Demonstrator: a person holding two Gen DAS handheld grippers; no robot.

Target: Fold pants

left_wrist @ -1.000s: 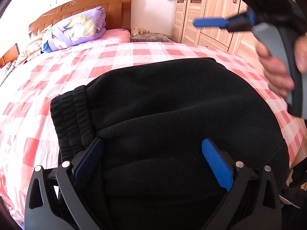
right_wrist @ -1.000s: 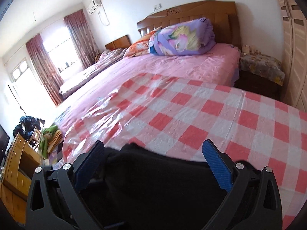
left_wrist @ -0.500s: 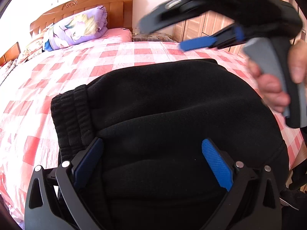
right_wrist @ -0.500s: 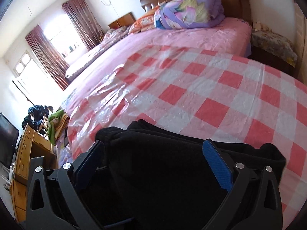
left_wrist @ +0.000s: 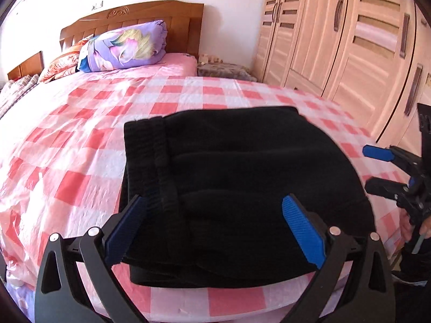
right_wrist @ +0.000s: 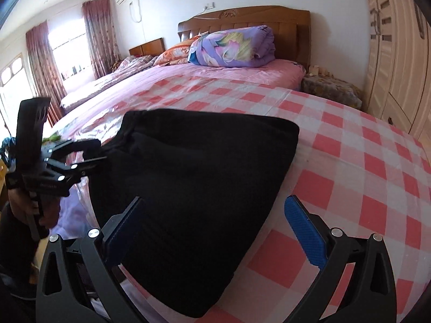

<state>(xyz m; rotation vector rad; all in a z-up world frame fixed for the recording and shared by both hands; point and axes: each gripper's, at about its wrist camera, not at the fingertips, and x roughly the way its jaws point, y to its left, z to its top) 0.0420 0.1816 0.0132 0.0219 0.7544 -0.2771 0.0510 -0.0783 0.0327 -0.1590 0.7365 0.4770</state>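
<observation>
Both tools, left [left_wrist: 212,231] and right [right_wrist: 215,231], spread wide over folded black pants [left_wrist: 242,188], waistband [left_wrist: 146,161] leftward.

One folded pair of black pants [left_wrist: 242,177], two claws, one rolled quilt [left_wrist: 124,47], two curtains [right_wrist: 40,62].

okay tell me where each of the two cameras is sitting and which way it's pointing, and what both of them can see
Left wrist: sits on the left gripper at the bed's foot, looking toward the headboard over the folded black pants; the right gripper shows at right.
Right wrist: sits on the right gripper, looking the same way from further right; the left gripper and hand show at left.
Shared: pants, checked sheet, purple quilt, wardrobe.
</observation>
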